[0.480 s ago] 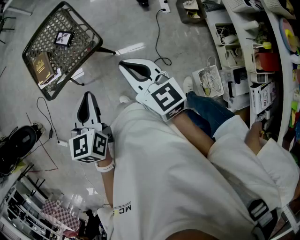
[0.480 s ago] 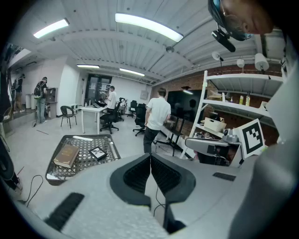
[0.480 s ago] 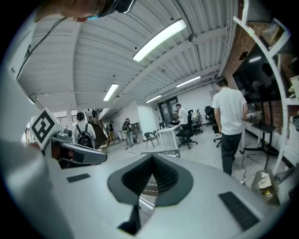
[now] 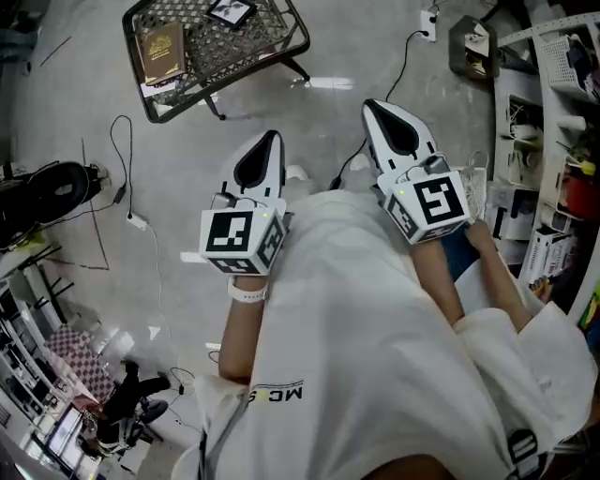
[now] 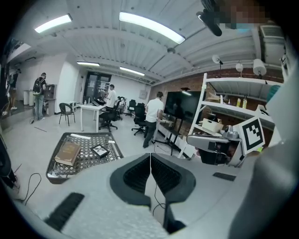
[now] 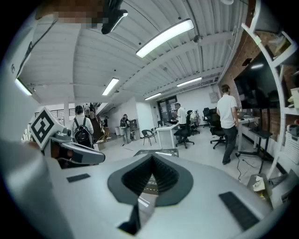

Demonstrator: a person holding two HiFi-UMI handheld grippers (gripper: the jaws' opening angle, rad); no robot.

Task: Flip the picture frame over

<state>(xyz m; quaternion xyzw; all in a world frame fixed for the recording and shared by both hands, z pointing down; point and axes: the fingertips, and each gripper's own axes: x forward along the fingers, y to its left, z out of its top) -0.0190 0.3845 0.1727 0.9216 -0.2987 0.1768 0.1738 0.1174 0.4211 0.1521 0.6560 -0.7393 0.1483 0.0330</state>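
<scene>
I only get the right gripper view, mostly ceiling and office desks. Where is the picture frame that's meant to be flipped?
Observer: The head view shows the picture frame lying on a black mesh table, seemingly picture side up.
Visitor: Is anything else on that table?
Observer: A brown book, beside the frame and apart from it.
Visitor: Is the other claw holding something?
Observer: No. The left gripper view shows the left claw shut with nothing between its jaws.
</scene>
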